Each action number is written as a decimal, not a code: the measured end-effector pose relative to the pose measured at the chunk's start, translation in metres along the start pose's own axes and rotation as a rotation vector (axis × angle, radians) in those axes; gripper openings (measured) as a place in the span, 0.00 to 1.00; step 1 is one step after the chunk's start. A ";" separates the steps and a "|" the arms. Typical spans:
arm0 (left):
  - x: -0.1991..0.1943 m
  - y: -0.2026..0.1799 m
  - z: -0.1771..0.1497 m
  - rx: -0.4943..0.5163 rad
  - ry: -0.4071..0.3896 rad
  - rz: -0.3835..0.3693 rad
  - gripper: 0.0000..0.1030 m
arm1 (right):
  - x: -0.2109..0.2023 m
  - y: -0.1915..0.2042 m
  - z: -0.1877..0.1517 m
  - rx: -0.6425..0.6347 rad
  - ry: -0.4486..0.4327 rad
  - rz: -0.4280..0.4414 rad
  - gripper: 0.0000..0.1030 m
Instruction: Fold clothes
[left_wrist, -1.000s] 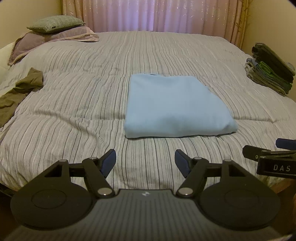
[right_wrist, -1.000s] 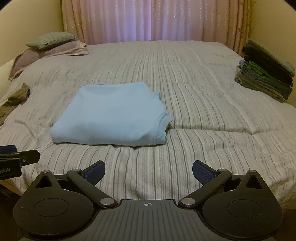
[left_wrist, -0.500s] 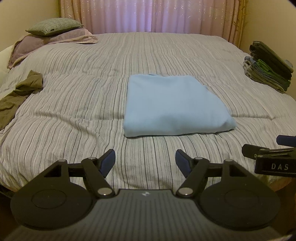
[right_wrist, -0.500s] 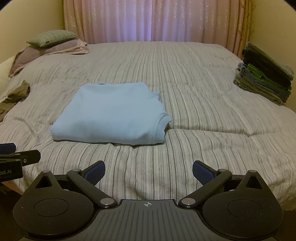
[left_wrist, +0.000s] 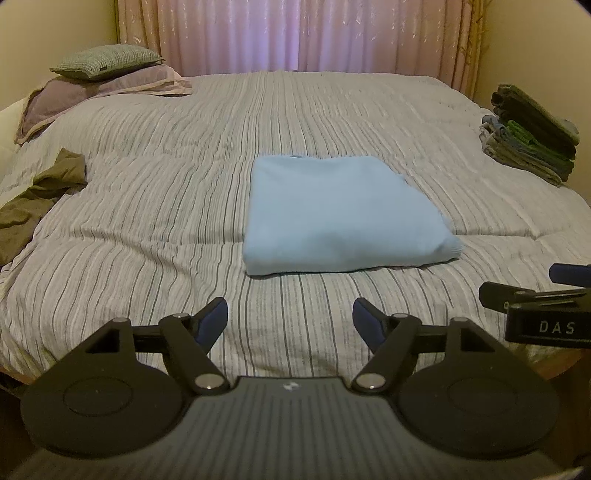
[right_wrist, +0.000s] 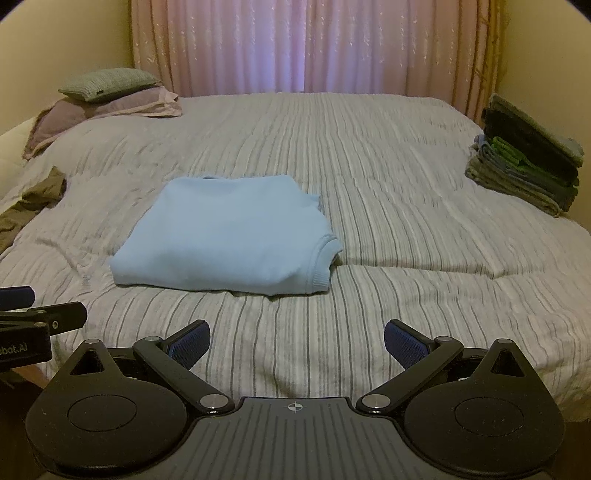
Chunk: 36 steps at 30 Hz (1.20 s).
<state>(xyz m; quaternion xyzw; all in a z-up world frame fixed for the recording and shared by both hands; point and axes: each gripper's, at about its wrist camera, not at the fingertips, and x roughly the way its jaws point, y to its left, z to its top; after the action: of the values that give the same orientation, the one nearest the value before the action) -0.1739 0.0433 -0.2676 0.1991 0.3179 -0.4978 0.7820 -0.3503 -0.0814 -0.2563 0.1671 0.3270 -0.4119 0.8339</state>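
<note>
Clearly soft and floppy, the folded blue sweater mid-bed probably lifts best by its near edge; both tools, left tool having just been widening with nothing between and right tool, gape empty.

Both tongs, left and right, are black with round discs, silver pivot screws, blue ribbed pads and a ridged grey body.

Bare striped bedspread lies open near and right of the folded blue sweater. Olive garment blocks the left edge, stacked clothes the far right, pillows the far left.
</note>
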 end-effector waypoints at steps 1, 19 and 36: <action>-0.001 0.000 0.000 0.001 -0.002 0.000 0.70 | -0.001 0.001 0.000 -0.002 -0.002 0.000 1.00; -0.018 0.002 -0.006 -0.002 -0.029 0.000 0.71 | -0.010 0.006 -0.002 -0.015 -0.020 0.008 1.00; -0.001 0.002 -0.006 -0.009 0.004 -0.009 0.72 | 0.013 0.006 0.000 -0.014 0.029 -0.004 1.00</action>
<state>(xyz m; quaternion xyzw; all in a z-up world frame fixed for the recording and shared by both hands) -0.1742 0.0487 -0.2707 0.1950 0.3224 -0.4996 0.7800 -0.3396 -0.0848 -0.2647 0.1664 0.3422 -0.4087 0.8296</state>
